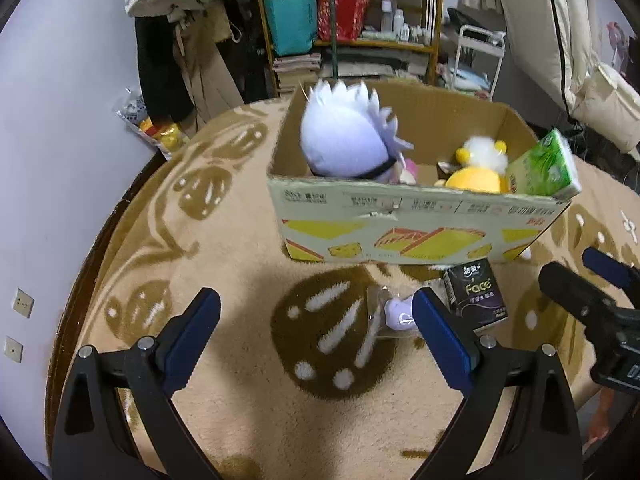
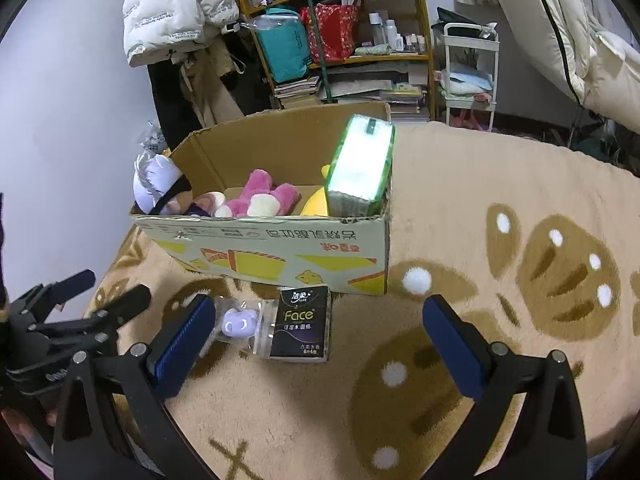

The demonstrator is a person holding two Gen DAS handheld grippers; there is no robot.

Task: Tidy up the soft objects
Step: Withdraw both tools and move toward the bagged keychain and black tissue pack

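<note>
Between the open right gripper (image 2: 316, 344) fingers, black tissue pack (image 2: 301, 324).

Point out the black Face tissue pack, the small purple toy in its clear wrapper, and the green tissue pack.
black Face tissue pack (image 2: 301, 324): right wrist view, front label.
small purple toy (image 2: 239, 323): right wrist view, toy body inside wrapper.
green tissue pack (image 2: 360, 164): right wrist view, broad top face.

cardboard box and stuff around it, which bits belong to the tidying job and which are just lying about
Job: cardboard box, plush toys inside, green tissue pack, black tissue pack, small purple toy in a clear bag.

Lying about: shelf clutter, white jacket, white cart.
</note>
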